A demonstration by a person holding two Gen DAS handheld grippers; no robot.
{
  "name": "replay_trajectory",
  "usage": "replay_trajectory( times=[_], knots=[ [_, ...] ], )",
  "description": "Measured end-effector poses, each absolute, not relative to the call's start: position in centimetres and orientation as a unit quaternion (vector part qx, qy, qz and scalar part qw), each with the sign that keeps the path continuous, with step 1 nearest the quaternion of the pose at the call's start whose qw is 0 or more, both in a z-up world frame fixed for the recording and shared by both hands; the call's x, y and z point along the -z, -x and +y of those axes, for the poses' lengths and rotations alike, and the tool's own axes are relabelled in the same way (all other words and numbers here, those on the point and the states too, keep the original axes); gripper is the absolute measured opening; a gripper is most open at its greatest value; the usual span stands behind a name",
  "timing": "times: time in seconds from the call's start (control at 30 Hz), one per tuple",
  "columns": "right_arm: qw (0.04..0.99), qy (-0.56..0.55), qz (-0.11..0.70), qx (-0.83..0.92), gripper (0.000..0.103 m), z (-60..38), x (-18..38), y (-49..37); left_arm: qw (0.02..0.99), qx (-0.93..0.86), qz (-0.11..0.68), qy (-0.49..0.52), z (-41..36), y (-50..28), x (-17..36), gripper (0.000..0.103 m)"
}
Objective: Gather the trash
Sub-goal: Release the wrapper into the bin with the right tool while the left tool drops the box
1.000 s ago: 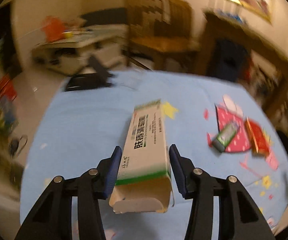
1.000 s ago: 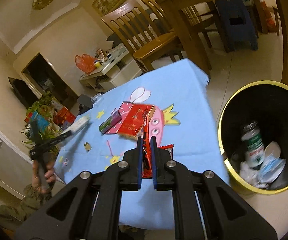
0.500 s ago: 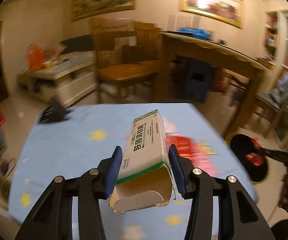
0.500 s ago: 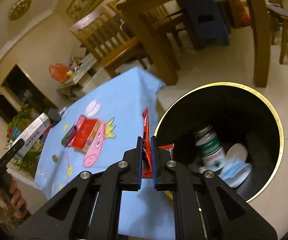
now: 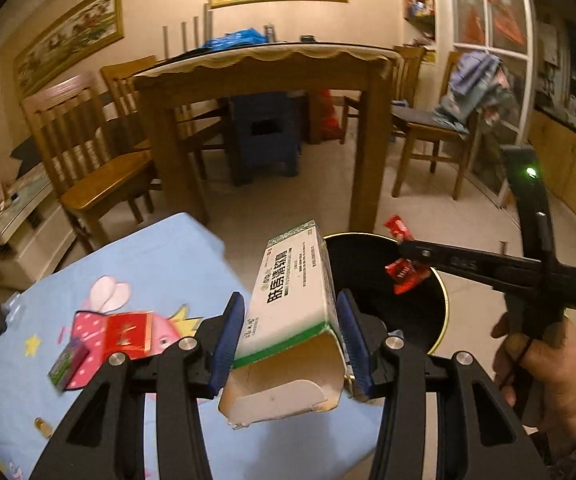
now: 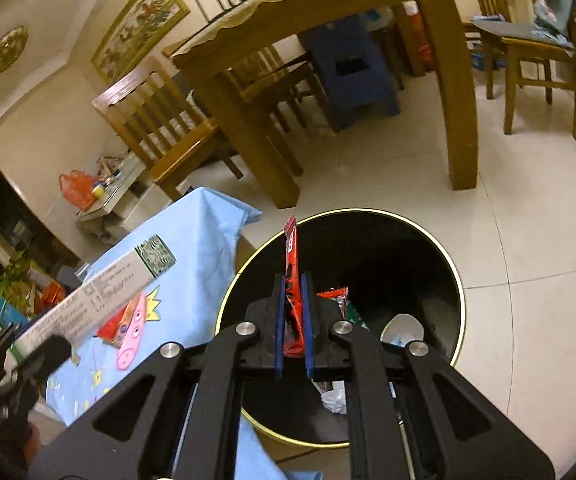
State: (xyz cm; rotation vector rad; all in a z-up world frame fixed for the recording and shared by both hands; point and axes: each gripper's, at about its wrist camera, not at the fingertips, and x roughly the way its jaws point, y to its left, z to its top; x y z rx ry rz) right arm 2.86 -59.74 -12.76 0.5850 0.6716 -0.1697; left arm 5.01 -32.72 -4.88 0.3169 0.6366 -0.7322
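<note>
Firmly clamped in the left gripper [image 5: 290, 336]: a long white-and-green cardboard medicine box [image 5: 291, 300], open torn flap toward the camera, far end pointing at the round black gold-rimmed trash bin [image 5: 371, 280] beside the light-blue cartoon tablecloth [image 5: 160, 264]. Pinched edge-on between the nearly closed blue pads [image 6: 280, 320] of the right gripper [image 6: 292, 326]: a flat red snack wrapper [image 6: 291, 264], held directly above the bin's mouth [image 6: 407, 248]. Down inside: white crumpled scraps [image 6: 401, 328]. Left on the cloth: a red packet [image 5: 128, 330] and small green box [image 5: 66, 364].
</note>
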Motion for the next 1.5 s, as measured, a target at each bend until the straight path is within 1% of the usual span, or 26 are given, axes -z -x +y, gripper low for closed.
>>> replay_trajectory(
  times=[0.13, 0.47, 0.5, 0.53, 0.57, 0.6, 0.63, 0.97, 1.03, 1.07, 1.17, 1.23, 1.3, 1.37, 1.43, 1.47, 1.5],
  knots=[
    [0.889, -0.303, 0.333, 0.089, 0.008, -61.3, 13.9, -3.2, 0.867, 0.357, 0.309, -0.158, -34.3, -4.9, 5.5, 0.046],
    [0.884, -0.312, 0.335, 0.100, 0.008, -61.7, 14.5, -4.0, 0.863, 0.359, 0.313, -0.168, -35.6, -4.9, 6.1, 0.046],
    [0.884, -0.309, 0.337, 0.101, 0.011, -61.6, 14.5, -4.2, 0.863, 0.360, 0.313, -0.168, -35.6, -4.8, 6.2, 0.046],
    [0.881, -0.307, 0.343, 0.103, 0.020, -61.6, 14.8, -4.4, 0.863, 0.360, 0.313, -0.169, -35.7, -4.7, 6.2, 0.046],
    [0.877, -0.308, 0.354, 0.106, 0.034, -61.5, 15.1, -4.6, 0.862, 0.360, 0.313, -0.170, -35.7, -4.8, 6.2, 0.046],
    [0.873, -0.310, 0.359, 0.111, 0.063, -61.5, 15.3, -4.7, 0.862, 0.360, 0.313, -0.170, -35.7, -4.8, 6.3, 0.046],
    [0.871, -0.312, 0.360, 0.119, 0.065, -61.6, 15.4, -4.6, 0.862, 0.361, 0.314, -0.169, -35.8, -4.7, 6.3, 0.046],
    [0.878, -0.323, 0.331, 0.126, 0.064, -62.4, 14.1, -2.9, 0.865, 0.356, 0.305, -0.178, -36.5, -4.4, 6.5, 0.047],
    [0.879, -0.326, 0.322, 0.133, 0.064, -62.9, 13.7, -2.2, 0.866, 0.355, 0.302, -0.182, -36.8, -4.3, 6.6, 0.030],
    [0.880, -0.322, 0.319, 0.141, 0.064, -63.0, 13.4, -1.9, 0.864, 0.356, 0.303, -0.187, -37.2, -4.3, 6.7, 0.024],
    [0.887, -0.298, 0.308, 0.171, 0.065, -63.1, 12.3, -0.9, 0.861, 0.358, 0.304, -0.194, -38.3, -4.6, 7.1, 0.025],
    [0.892, -0.281, 0.295, 0.196, 0.066, -63.1, 11.4, -0.2, 0.862, 0.355, 0.301, -0.200, -39.4, -5.0, 7.4, 0.031],
    [0.896, -0.274, 0.281, 0.207, 0.066, -63.3, 10.7, 0.6, 0.860, 0.356, 0.302, -0.206, -40.8, -5.7, 7.9, 0.041],
    [0.899, -0.267, 0.273, 0.214, 0.067, -63.4, 10.1, 1.0, 0.859, 0.355, 0.308, -0.202, -41.6, -6.6, 8.0, 0.044],
    [0.901, -0.256, 0.272, 0.219, 0.069, -63.4, 9.8, 1.3, 0.861, 0.356, 0.315, -0.182, -41.3, -7.1, 7.7, 0.053],
    [0.903, -0.248, 0.273, 0.222, 0.069, -63.3, 9.7, 1.3, 0.864, 0.354, 0.314, -0.172, -40.8, -7.3, 7.5, 0.064],
    [0.904, -0.241, 0.274, 0.224, 0.069, -63.3, 9.6, 1.3, 0.868, 0.349, 0.311, -0.167, -40.2, -7.5, 7.3, 0.070]
  ],
)
